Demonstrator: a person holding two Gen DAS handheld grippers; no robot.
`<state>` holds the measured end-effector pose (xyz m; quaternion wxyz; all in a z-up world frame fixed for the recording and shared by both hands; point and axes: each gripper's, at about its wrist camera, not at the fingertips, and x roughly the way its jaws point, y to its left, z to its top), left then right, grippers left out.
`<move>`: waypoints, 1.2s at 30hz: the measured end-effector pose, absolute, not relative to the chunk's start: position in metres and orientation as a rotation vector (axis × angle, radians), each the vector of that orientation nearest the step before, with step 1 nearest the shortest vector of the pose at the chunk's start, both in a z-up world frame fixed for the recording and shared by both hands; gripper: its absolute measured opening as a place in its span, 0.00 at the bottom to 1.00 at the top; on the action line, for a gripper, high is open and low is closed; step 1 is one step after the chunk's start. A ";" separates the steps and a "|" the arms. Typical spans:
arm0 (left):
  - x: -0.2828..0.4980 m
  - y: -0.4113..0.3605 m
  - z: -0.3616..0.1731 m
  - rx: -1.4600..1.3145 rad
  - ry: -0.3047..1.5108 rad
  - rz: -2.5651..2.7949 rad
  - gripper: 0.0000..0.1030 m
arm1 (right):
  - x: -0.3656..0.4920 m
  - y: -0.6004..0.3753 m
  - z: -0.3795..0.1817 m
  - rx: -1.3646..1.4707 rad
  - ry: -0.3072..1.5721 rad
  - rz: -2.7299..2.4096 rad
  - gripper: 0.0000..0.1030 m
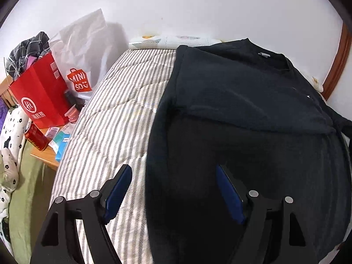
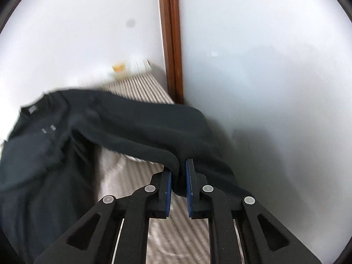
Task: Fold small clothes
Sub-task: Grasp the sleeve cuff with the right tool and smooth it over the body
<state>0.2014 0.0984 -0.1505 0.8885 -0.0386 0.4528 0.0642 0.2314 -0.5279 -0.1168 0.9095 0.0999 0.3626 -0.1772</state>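
A black sweatshirt (image 1: pixel 253 114) lies on the striped bed (image 1: pixel 123 110), collar at the far end, its left sleeve folded across the body. My left gripper (image 1: pixel 173 171) is open and empty, hovering over the sweatshirt's left edge, one finger over the bed, one over the cloth. In the right wrist view my right gripper (image 2: pixel 178 167) is shut on the sweatshirt's right sleeve (image 2: pixel 154 132) and holds it lifted off the bed (image 2: pixel 140 83), close to the white wall. The sweatshirt body (image 2: pixel 39 154) lies to the left.
Left of the bed stands a nightstand (image 1: pixel 44 156) with a red paper bag (image 1: pixel 41 94), a white Miniso bag (image 1: pixel 81 50), a red can (image 1: pixel 36 137) and small packets. A wooden door frame (image 2: pixel 171 44) stands at the bed's far right corner. Rolled bedding (image 1: pixel 176 40) lies at the head.
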 end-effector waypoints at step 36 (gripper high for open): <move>0.196 0.104 -0.172 -0.133 0.938 0.007 0.75 | 0.275 -0.313 -0.117 0.074 0.791 0.076 0.64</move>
